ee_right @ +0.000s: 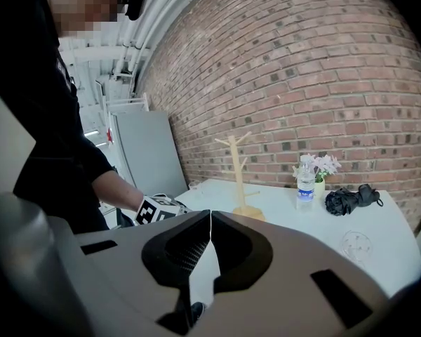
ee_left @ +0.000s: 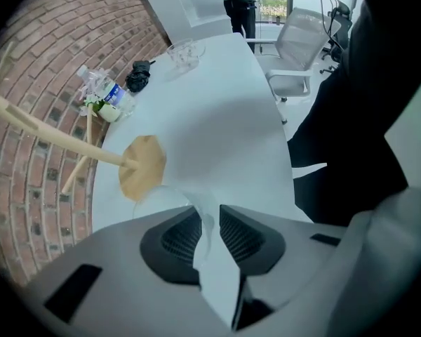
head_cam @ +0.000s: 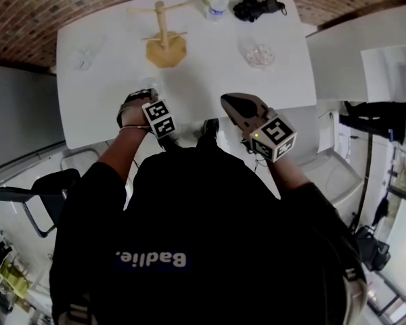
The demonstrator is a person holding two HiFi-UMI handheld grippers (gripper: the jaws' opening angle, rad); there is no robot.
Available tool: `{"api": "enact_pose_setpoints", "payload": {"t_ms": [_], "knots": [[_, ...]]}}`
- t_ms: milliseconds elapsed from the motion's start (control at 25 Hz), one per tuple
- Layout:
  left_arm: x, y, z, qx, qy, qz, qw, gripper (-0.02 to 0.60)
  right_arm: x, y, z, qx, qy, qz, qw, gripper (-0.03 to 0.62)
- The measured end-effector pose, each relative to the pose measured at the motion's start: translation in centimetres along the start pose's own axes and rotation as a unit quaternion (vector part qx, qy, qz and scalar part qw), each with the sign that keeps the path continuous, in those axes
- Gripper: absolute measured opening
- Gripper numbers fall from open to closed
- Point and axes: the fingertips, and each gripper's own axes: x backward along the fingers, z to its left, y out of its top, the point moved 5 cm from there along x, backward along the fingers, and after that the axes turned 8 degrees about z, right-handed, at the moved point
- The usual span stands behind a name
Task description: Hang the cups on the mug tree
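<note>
The clear cup [head_cam: 149,84] is sitting near the front edge of the desk [head_cam: 210,80], its glass wall between the left hand-held gripper's [ee_left: 209,223] closing jaws. Behind it the mug tree [head_cam: 164,38] is standing between 2 more cups [head_cam: 85,57] [head_cam: 259,55]. The right hand-held gripper [ee_right: 209,220] is hovering closed and empty.

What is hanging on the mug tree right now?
Nothing. Every peg of the mug tree is bare in both the right gripper view and the head view. Nothing covers the pegs, so no cup could be hidden there.
</note>
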Motion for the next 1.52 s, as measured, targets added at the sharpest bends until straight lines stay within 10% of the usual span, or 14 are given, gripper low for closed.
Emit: {"api": "enact_pose_setpoints", "payload": {"t_ms": [520,920,1520], "knots": [[-0.9,-0.2,0.1,-0.025,-0.037,0.009,0.999,0.05,0.5,-0.8,-0.4,0.004,0.0,0.007,1.0,0.029],[2.7,-0.3,1.8,0.026,-0.026,-0.092,0.9951,0.034,0.3,-0.7,0.5,-0.002,-0.016,-0.003,1.0,0.029],[13.7,4.1,3.0,-0.006,0.012,-0.357,0.9342,0.035,0.8,0.1,0.7,0.003,-0.072,-0.017,0.997,0.031]]}}
